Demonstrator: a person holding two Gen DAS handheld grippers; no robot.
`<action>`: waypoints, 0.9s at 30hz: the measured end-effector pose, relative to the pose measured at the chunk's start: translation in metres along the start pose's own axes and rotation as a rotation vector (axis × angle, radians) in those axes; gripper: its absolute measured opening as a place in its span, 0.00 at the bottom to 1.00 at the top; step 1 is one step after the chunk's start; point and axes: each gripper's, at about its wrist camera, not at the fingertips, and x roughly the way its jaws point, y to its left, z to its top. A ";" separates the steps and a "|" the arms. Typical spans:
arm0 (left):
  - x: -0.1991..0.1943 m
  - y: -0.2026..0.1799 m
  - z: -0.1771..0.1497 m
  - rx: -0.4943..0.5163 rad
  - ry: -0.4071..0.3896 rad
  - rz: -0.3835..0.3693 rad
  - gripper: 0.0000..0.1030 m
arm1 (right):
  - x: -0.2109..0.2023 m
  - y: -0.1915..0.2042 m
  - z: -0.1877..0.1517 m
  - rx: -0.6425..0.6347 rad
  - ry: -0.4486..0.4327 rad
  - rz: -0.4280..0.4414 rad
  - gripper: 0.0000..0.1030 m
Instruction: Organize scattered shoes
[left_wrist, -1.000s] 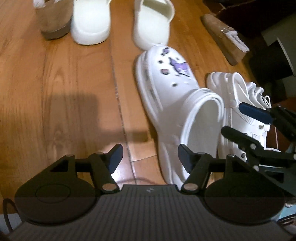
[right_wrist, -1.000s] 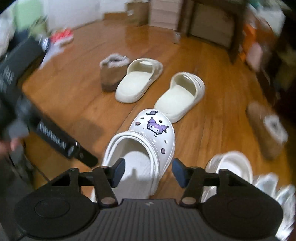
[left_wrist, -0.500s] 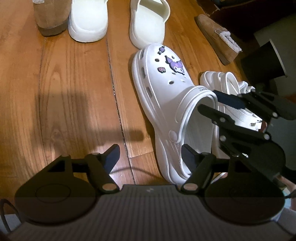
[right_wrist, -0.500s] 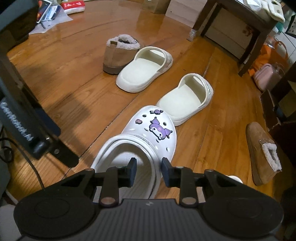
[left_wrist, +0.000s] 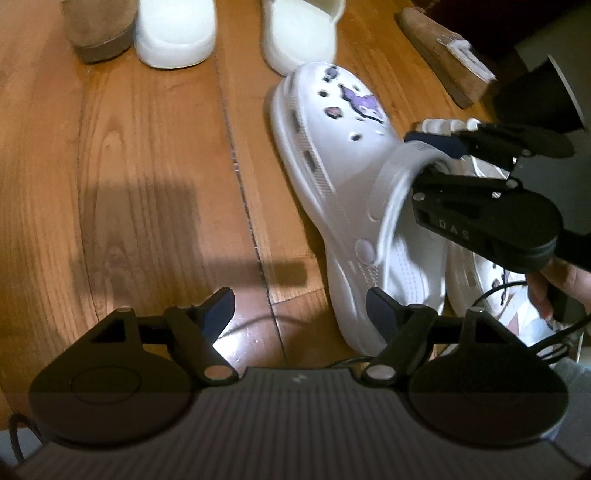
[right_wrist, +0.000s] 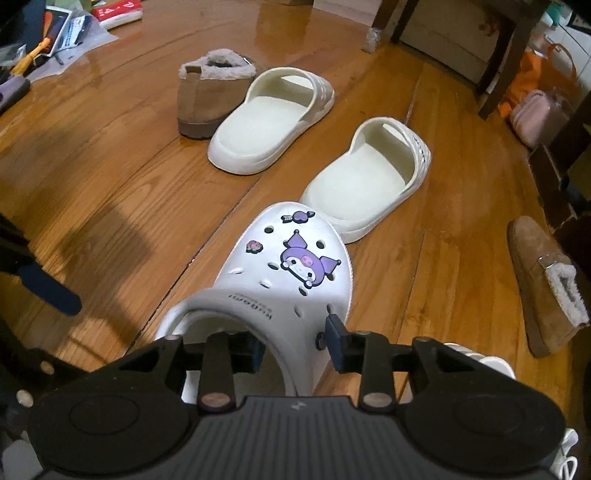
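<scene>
A white clog with a purple cartoon charm (right_wrist: 295, 273) lies on the wooden floor; it also shows in the left wrist view (left_wrist: 332, 155). My right gripper (right_wrist: 295, 347) straddles the clog's right side wall, one finger inside the opening and one outside, closed on it. In the left wrist view the right gripper (left_wrist: 436, 158) sits at the clog's collar. My left gripper (left_wrist: 299, 310) is open and empty, low over the floor just left of the clog's heel. Two cream slides (right_wrist: 273, 122) (right_wrist: 369, 177) lie beyond the clog.
A tan fur-lined boot (right_wrist: 210, 96) stands left of the slides; its mate (right_wrist: 546, 284) lies at the right. A white sneaker (left_wrist: 517, 295) lies right of the clog. Table legs (right_wrist: 495, 81), bags and clutter ring the floor.
My right gripper has moved forward and down onto the clog's side wall and gripped it. The left gripper has stayed open in nearly the same spot.
</scene>
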 end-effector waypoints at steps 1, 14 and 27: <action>-0.001 0.001 0.001 -0.002 -0.012 0.025 0.76 | 0.006 -0.002 -0.001 0.028 0.006 -0.006 0.39; -0.027 0.041 0.005 -0.230 -0.151 0.034 0.77 | 0.005 -0.025 -0.022 0.341 0.032 0.040 0.32; -0.052 0.074 0.007 -0.369 -0.236 -0.034 0.77 | 0.000 -0.075 -0.077 1.072 0.101 0.295 0.32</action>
